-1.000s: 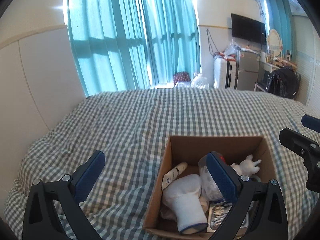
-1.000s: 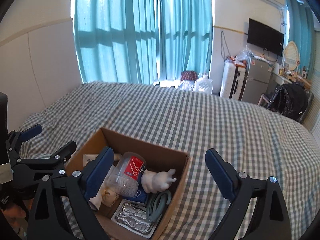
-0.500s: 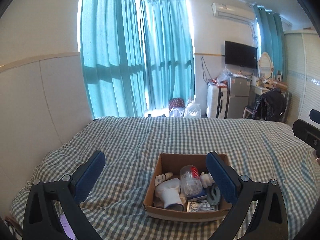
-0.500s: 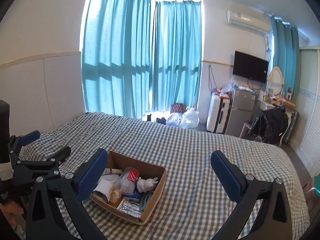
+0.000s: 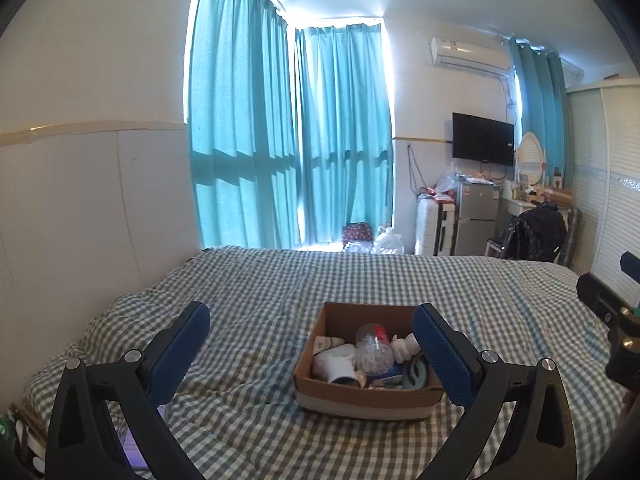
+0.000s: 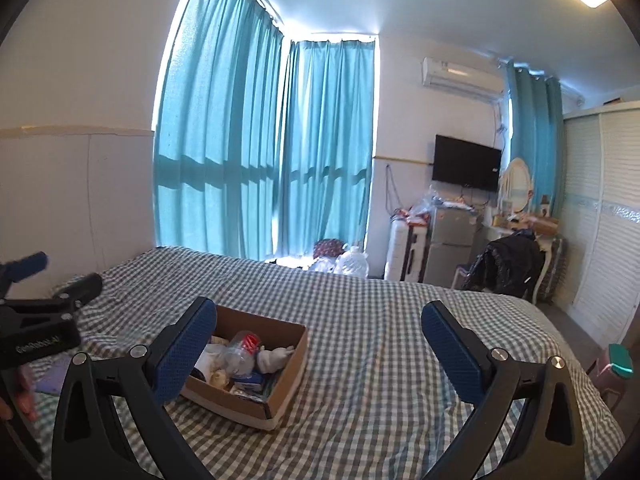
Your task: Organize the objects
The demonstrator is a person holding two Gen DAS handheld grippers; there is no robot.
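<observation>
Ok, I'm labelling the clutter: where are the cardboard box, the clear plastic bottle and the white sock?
cardboard box (image 5: 368,402), left wrist view, near outer wall.
clear plastic bottle (image 5: 374,354), left wrist view, transparent body.
white sock (image 5: 334,364), left wrist view, middle of the rolled fabric.

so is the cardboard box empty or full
Full: the open-topped cardboard box holds a clear plastic bottle, a white sock and other items.
</observation>
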